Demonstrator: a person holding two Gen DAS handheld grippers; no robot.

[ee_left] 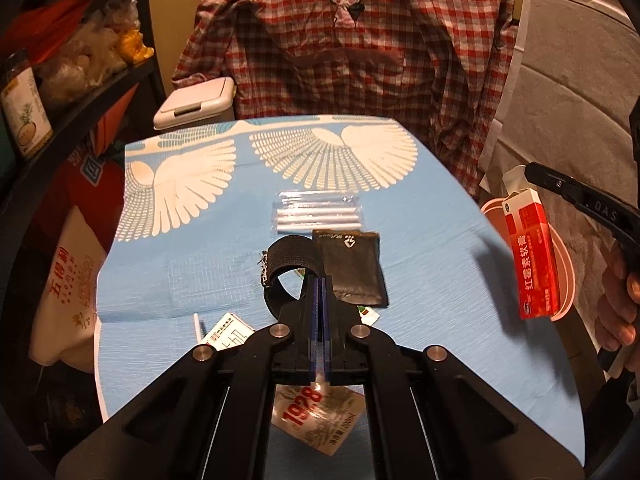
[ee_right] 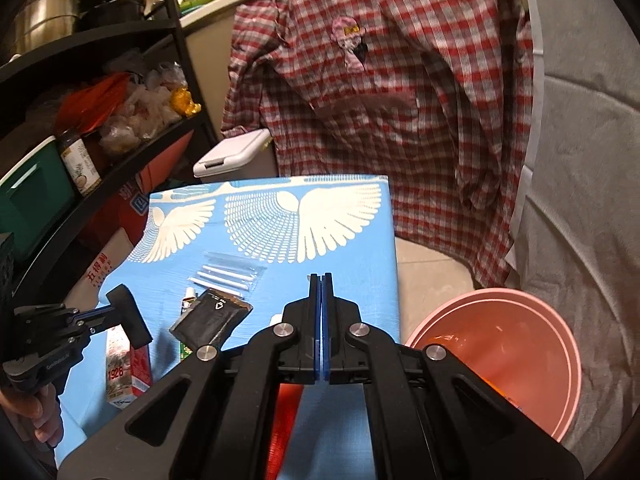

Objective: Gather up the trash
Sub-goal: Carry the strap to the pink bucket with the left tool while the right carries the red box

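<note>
Grippers both clamped: left gripper (ee_left: 320,280) pinches a black strap (ee_left: 289,261), and only the left view shows the right gripper (ee_left: 534,170) gripping a red box (ee_left: 532,256)

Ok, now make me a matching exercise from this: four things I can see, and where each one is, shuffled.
Things:
1. black strap
2. red box
3. black pouch
4. pink basin

Places:
A. lying flat on the table
B. pinched in the left gripper
C. beside the table, off its edge
D. pinched in the right gripper

Pairs: 1-B, 2-D, 3-A, 4-C
</note>
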